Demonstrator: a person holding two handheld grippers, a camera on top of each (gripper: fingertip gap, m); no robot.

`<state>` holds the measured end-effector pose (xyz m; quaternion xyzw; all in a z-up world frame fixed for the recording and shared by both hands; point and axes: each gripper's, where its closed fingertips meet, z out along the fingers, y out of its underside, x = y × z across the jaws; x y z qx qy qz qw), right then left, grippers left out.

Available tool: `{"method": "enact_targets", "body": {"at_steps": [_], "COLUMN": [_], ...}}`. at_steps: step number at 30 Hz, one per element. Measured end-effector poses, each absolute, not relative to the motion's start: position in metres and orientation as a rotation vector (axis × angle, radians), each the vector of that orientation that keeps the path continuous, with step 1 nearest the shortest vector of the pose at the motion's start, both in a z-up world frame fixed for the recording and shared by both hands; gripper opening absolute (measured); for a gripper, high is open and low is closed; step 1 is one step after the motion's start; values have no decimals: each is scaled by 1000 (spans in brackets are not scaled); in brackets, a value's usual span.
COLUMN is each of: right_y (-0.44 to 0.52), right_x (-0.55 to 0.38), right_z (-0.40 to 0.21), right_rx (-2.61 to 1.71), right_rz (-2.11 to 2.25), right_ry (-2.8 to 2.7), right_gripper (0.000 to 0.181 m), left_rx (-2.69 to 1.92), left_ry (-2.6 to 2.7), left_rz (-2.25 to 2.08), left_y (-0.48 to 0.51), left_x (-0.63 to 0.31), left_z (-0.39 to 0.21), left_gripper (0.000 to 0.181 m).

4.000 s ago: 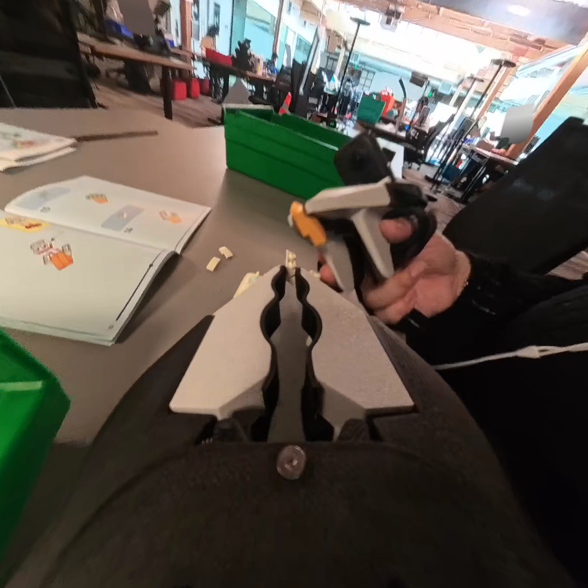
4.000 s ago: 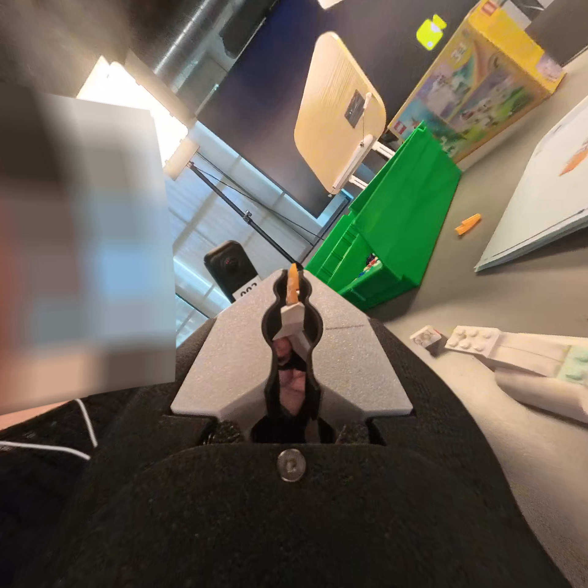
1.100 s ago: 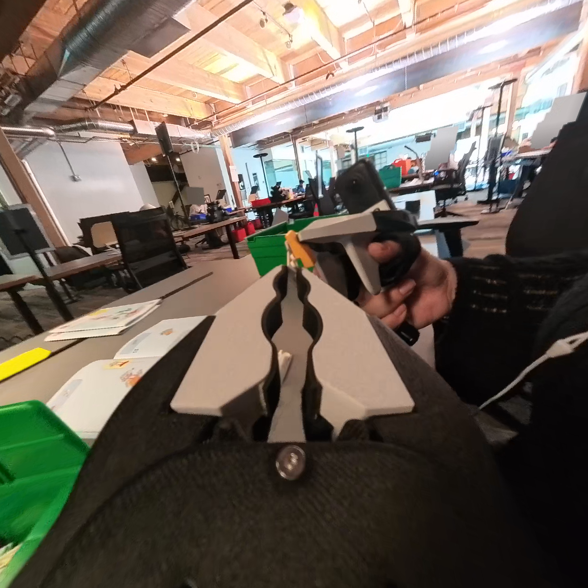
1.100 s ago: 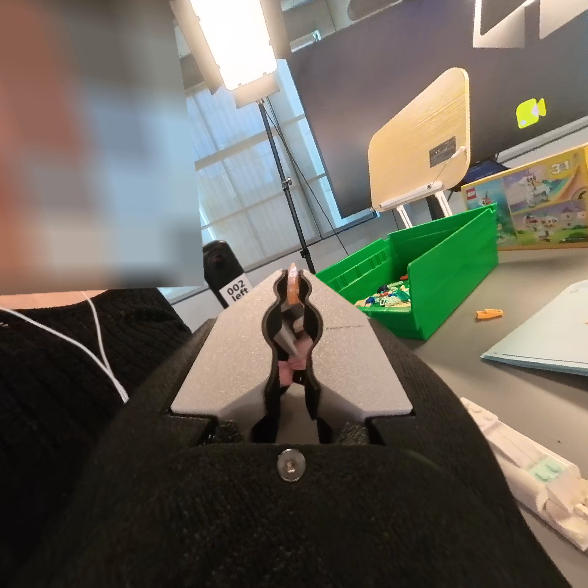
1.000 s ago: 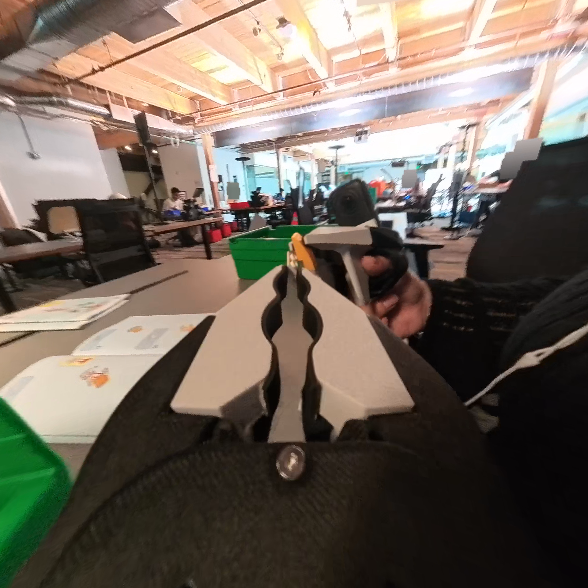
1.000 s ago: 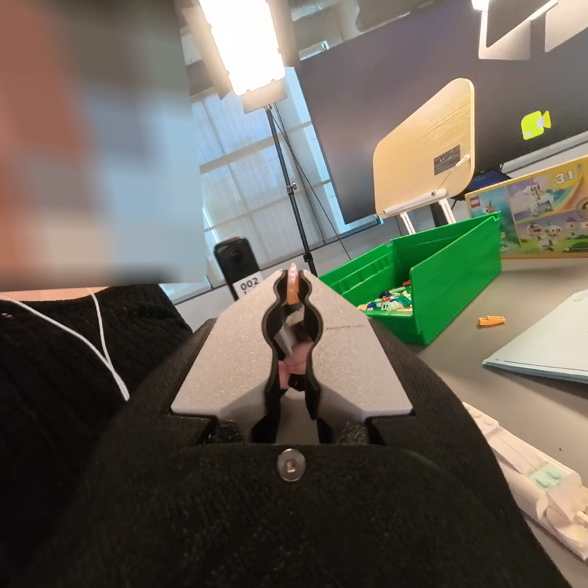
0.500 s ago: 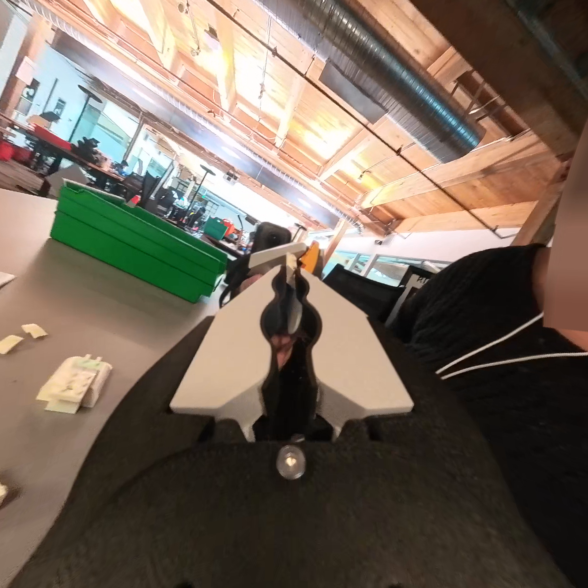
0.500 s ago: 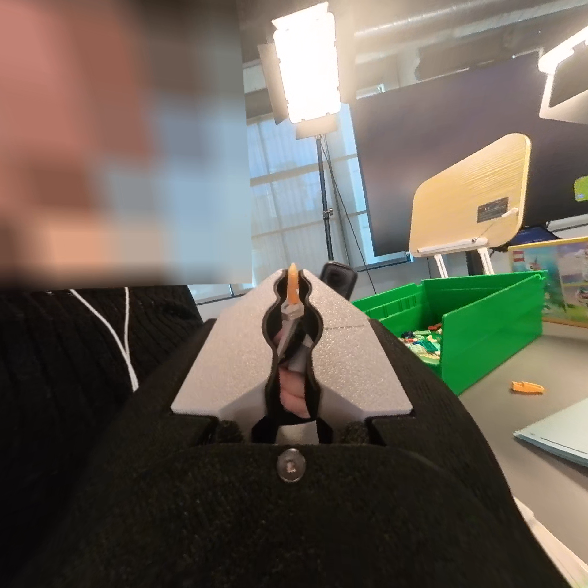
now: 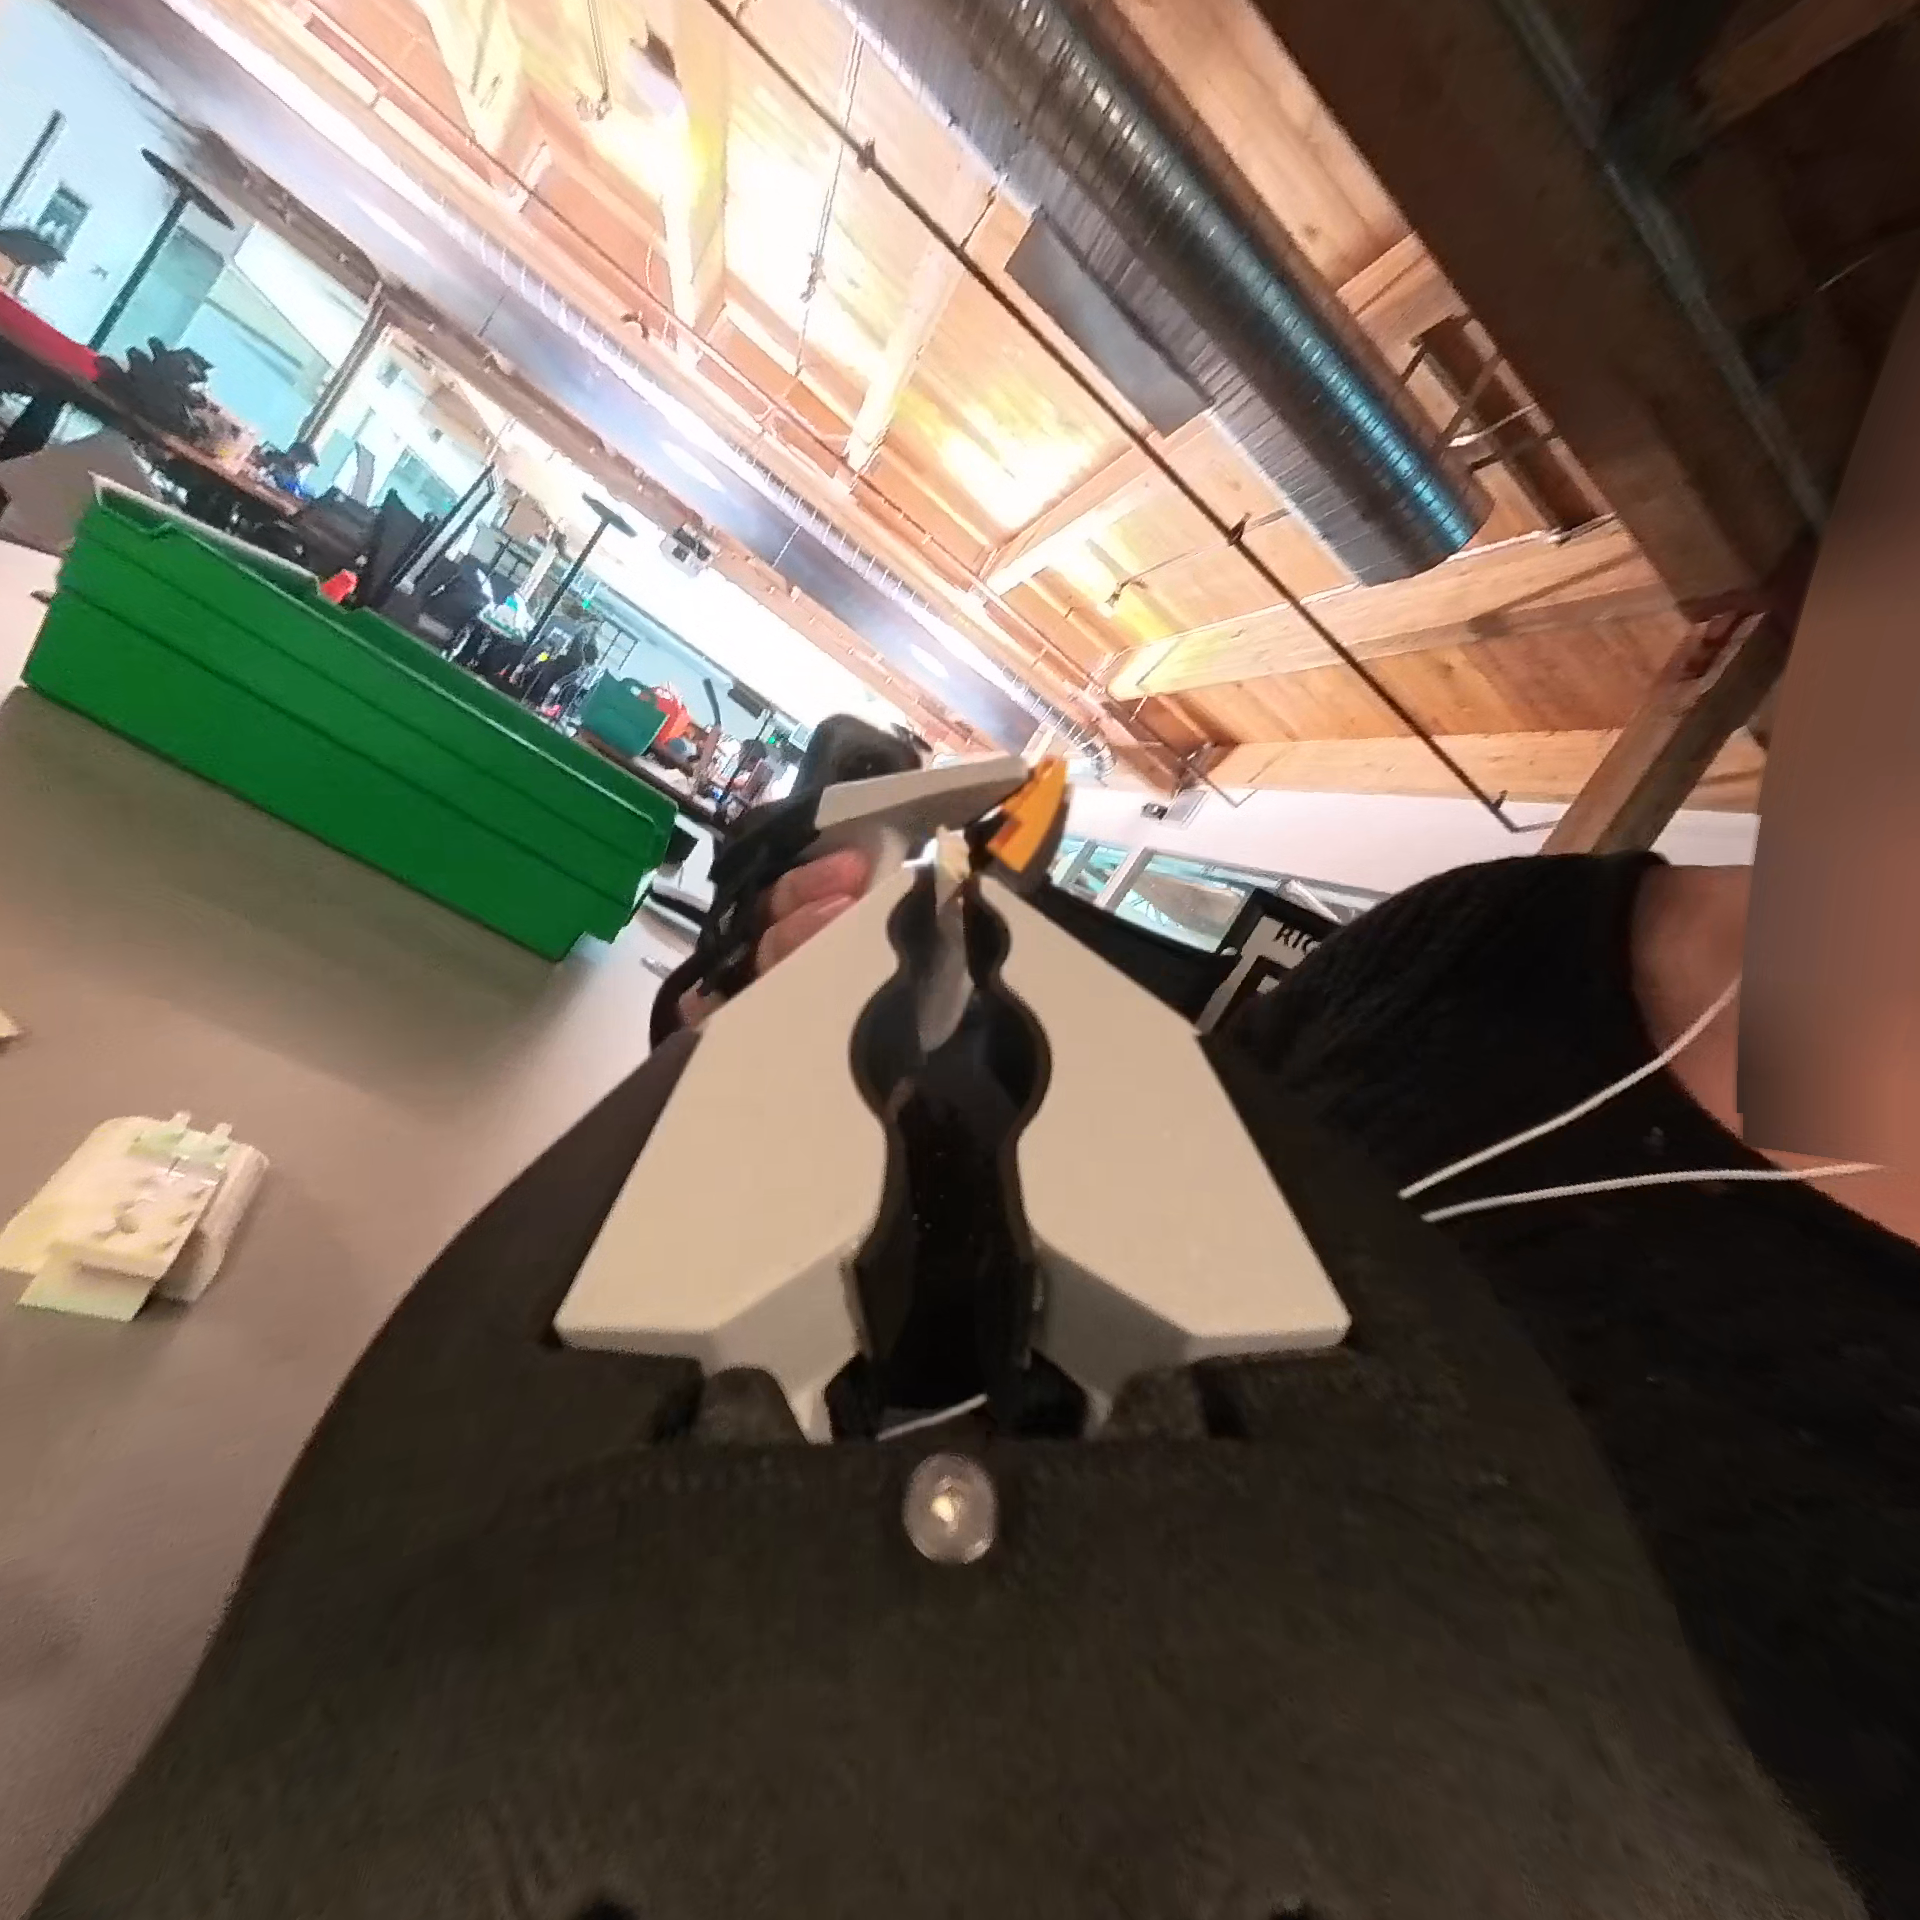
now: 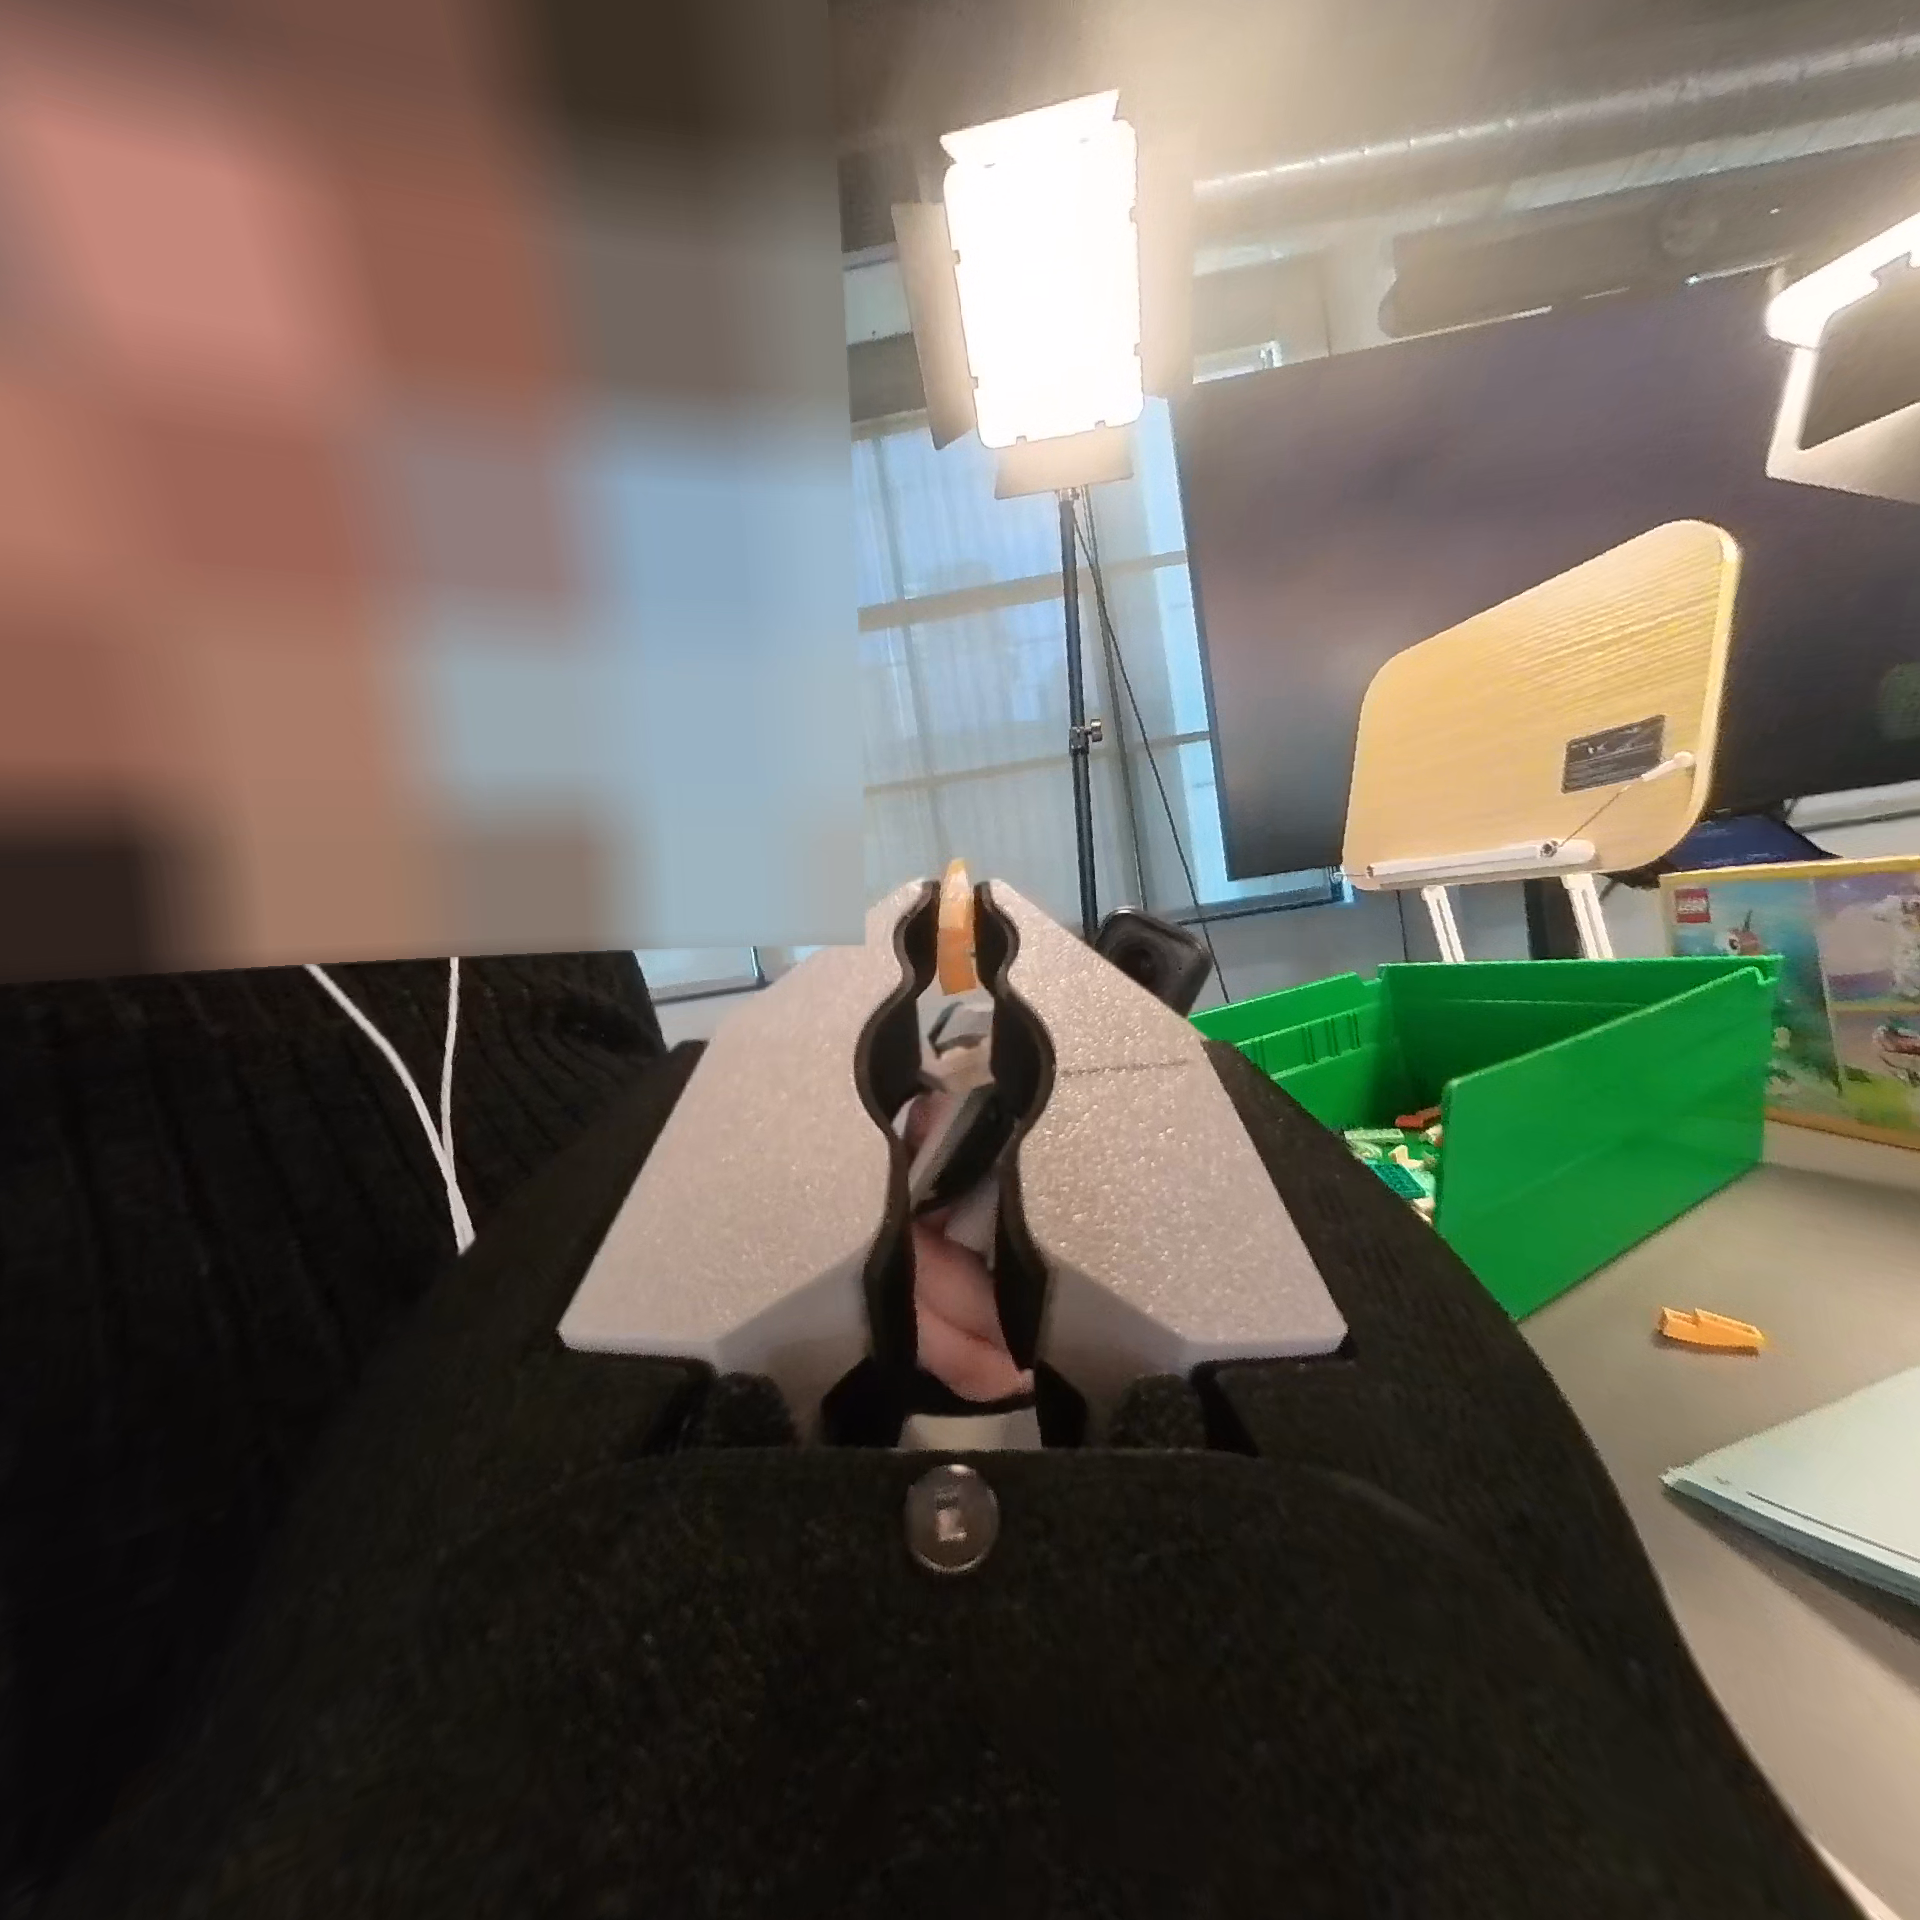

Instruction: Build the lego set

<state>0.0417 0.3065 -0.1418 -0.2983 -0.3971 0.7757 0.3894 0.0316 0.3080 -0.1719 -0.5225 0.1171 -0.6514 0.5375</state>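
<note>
Above our grey table (image 9: 312, 997), we pinch a white piece (image 9: 948, 854) in our left gripper (image 9: 951, 883) and an orange piece (image 10: 956, 940) in our right gripper (image 10: 951, 894).

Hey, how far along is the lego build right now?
Done: a white sub-assembly sits on the table. In hand: right gripper pinches an orange piece; left gripper pinches a small white piece, tips nearly meeting. Left: loose orange piece, bricks in the green bin.

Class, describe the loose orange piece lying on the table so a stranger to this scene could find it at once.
Start at the open green plastic bin holding mixed bricks on the grey table. Just in front of its near corner, before the pale blue booklet, lies the small flat orange wedge piece. It lies alone on bare tabletop, unlike the orange piece pinched in the right hand-held gripper.
</note>
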Motion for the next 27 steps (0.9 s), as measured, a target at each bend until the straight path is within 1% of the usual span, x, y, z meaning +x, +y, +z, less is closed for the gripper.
{"method": "enact_targets", "body": {"at_steps": [12,20,23,27], "right_y": [291,292,300,332], "right_x": [43,46,44,33], "right_z": [-138,-139,-141,-145], "right_rx": [-641,-632,-692,-943], "right_rz": [2001,1995,1949,1861], "right_ry": [-1039,-1040,-1030,-921], "right_gripper": [4,4,3,4], "left_rx": [-1069,-1050,-1107,-1230], "left_ry": [243,238,229,210], "left_rz": [-1837,-1866,-1776,-1381], "left_y": [294,294,300,318], "left_x": [36,36,35,25], "left_z": [-154,-153,-159,-171], "left_gripper": [4,4,4,3]}}
